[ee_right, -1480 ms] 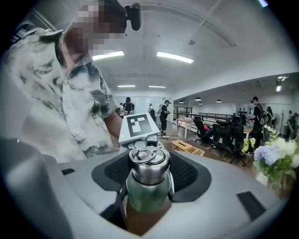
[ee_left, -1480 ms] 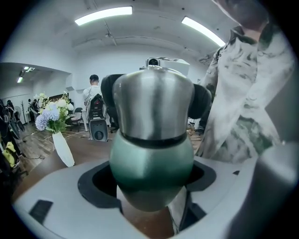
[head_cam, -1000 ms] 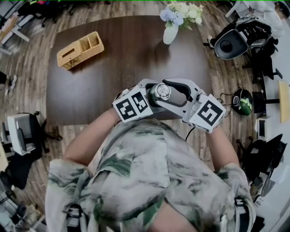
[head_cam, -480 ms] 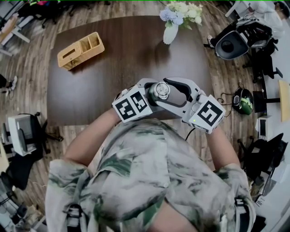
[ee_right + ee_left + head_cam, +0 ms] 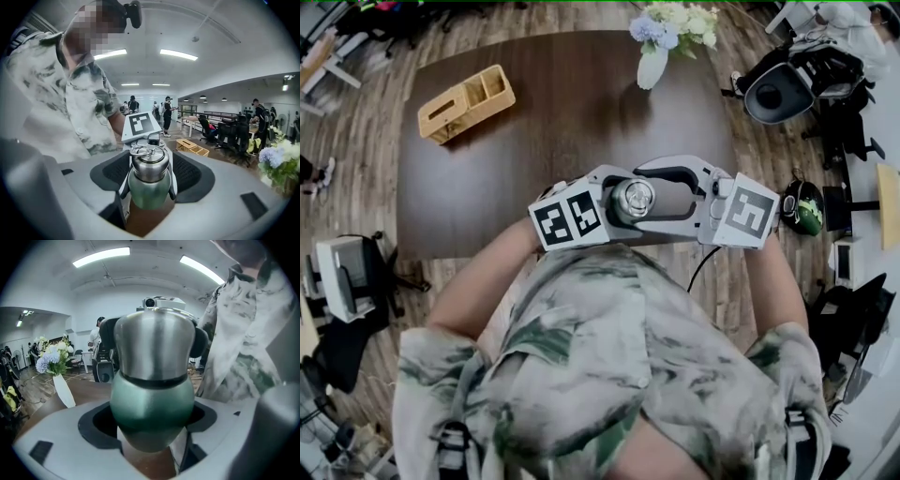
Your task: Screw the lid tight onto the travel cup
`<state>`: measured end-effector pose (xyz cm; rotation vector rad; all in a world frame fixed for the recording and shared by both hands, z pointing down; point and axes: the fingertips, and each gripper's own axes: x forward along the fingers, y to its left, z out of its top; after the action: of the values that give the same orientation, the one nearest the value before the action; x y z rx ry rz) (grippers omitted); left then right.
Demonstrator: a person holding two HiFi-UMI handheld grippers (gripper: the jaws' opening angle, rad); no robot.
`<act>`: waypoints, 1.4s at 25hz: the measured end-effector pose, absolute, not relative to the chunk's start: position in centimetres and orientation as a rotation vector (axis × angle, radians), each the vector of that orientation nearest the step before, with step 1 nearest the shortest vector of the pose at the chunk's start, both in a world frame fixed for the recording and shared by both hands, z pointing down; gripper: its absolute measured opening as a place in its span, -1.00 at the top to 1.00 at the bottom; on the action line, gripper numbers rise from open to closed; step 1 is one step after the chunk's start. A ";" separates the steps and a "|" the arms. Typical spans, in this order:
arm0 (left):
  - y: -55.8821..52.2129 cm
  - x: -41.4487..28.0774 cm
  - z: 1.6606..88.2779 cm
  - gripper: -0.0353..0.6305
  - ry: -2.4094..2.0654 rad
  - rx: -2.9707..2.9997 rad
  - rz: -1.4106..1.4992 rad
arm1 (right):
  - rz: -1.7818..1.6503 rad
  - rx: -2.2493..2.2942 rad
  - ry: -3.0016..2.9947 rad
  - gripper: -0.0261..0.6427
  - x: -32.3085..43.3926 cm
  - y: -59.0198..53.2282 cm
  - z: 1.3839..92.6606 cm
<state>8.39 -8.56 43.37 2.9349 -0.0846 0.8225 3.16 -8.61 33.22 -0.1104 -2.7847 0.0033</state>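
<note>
A pale wooden box [image 5: 466,102] with open compartments sits on the far left part of the table [image 5: 534,159], and a white vase [image 5: 653,66] of pale flowers stands at the far edge. Both are well apart from the grippers. A black office chair [image 5: 780,89] stands off the table's right corner. The person's patterned shirt [image 5: 609,356] fills the lower half of the head view and covers the table's near edge.

The table top is dark brown wood, and the floor [image 5: 366,141] around it is wood planks. The gripper views show a white ceiling with strip lights, desks, chairs and a few people standing in the background.

The travel cup [image 5: 149,190] is held upright over the near edge of the table, just in front of the person's chest. It has a rounded green body under a brushed-steel lid [image 5: 150,165] with a wire ring on top (a dark band marks the join).

The left gripper [image 5: 152,432] is clamped on the green body. The right gripper [image 5: 642,197] faces it from the other side. Its jaws have just been opening and now stand wide on either side of the lid, with the pads clear of the steel.
</note>
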 end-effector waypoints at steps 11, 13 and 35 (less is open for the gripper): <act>-9.7 8.2 43.8 -0.29 -0.205 2.897 0.829 | 0.003 0.059 -2.793 0.12 3.0 -9.5 33.8; -10.0 8.1 43.9 -0.29 -0.248 2.882 0.827 | 0.015 0.142 -2.789 0.12 3.0 -9.9 34.0; -8.9 8.2 43.7 -0.29 -0.128 2.911 0.813 | 0.105 -0.069 -2.817 0.02 3.4 -9.5 33.7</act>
<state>8.18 -8.90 43.69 2.9106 -0.1279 0.8134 3.44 -9.47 33.68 -0.0688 -2.8173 0.1048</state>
